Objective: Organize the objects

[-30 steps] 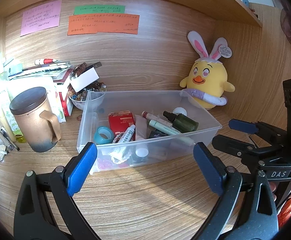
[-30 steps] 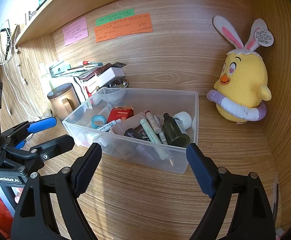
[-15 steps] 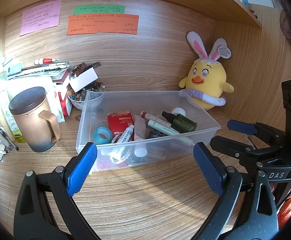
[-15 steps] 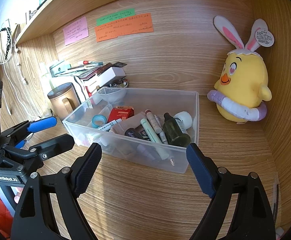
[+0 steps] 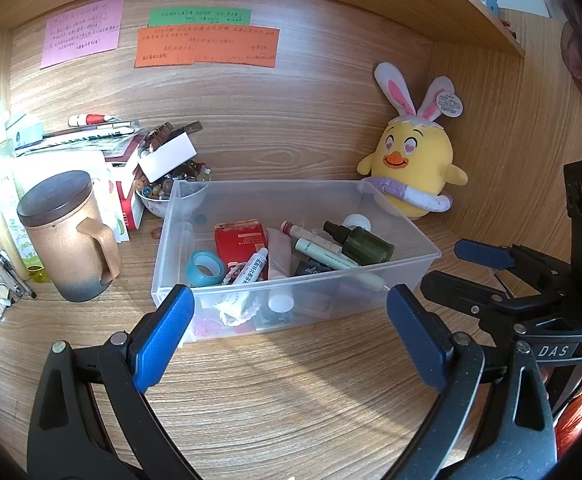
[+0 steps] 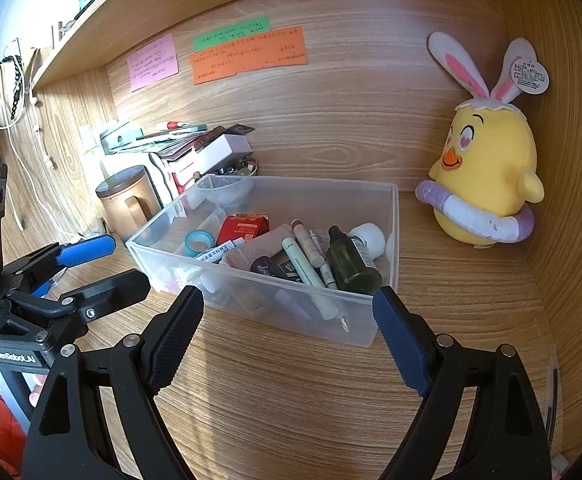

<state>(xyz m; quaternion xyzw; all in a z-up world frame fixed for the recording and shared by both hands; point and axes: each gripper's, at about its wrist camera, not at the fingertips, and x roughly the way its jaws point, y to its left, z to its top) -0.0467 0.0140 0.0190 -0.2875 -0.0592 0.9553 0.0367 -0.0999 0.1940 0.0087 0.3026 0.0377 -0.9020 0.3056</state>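
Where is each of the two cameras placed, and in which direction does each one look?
Left wrist: on the left tongs, facing the clear plastic bin; the right tongs show at right.
Right wrist: on the right tongs, facing the same bin from its right; the left tongs show at left.
Shared: bin, yellow plush chick, brown lidded mug.
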